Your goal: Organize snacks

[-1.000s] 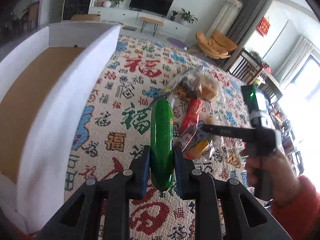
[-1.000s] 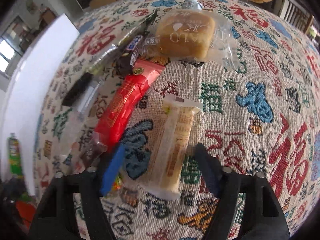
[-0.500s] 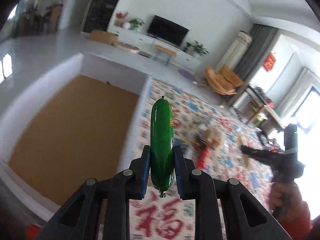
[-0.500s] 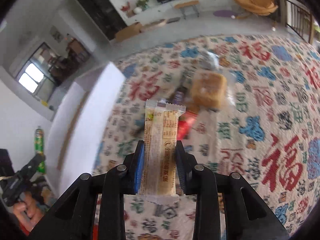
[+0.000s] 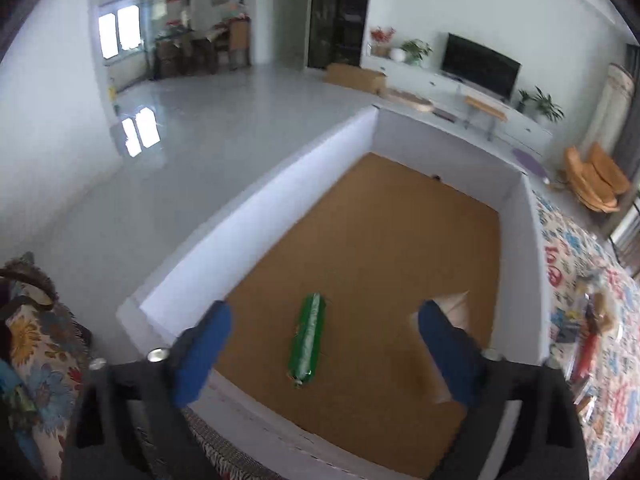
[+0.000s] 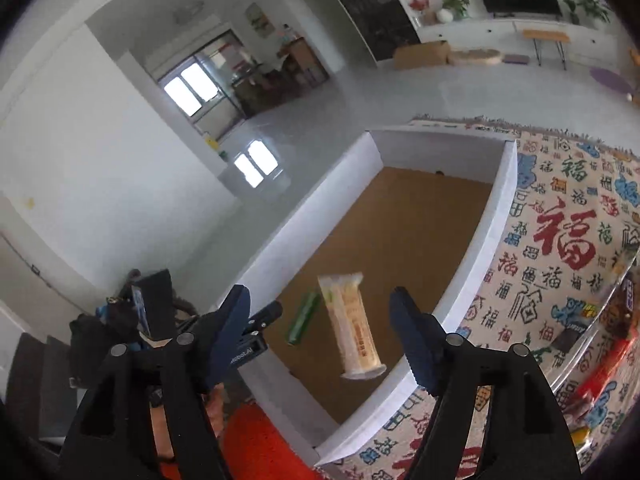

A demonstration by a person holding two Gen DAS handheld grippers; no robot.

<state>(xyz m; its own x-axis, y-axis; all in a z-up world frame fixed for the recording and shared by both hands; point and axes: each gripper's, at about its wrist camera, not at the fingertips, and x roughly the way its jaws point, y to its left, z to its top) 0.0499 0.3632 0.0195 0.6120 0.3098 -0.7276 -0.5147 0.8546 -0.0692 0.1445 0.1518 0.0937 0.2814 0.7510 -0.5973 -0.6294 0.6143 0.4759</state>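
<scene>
Setting: a living room, with a white-walled box [image 5: 256,216] with a brown bottom standing on the floor beside a patterned rug [image 6: 560,240].
Left gripper [image 5: 324,344]: held above the near end of the box, pointing down into it; its jaws have just been opening and stand wide apart, with nothing pressed between the blue pads [image 5: 204,344].
Green snack [image 5: 307,340]: a long, shiny green pack, free of the jaws, seen between them against the brown bottom near the box's front edge; whether it has landed or is in the air cannot be told. The right wrist view shows it too [image 6: 303,318], just left of the pale bar.
Right gripper [image 6: 324,332]: above the box's near right corner; its jaws have just been opening and stand apart, gripping nothing.
Pale bar [image 6: 352,324]: a long, cream-coloured wrapped snack, loose between the right jaws and touching neither, tilted over the box near its right wall [image 6: 476,260]; it looks to be in mid-air.
Other snacks [image 6: 600,344]: a blurred pile of wrappers, among them a red one, lying on the rug well to the right of the box.
Person: a hand [image 6: 218,396] on the left gripper's handle and a red sleeve [image 6: 256,440] show at the lower left of the right wrist view.
</scene>
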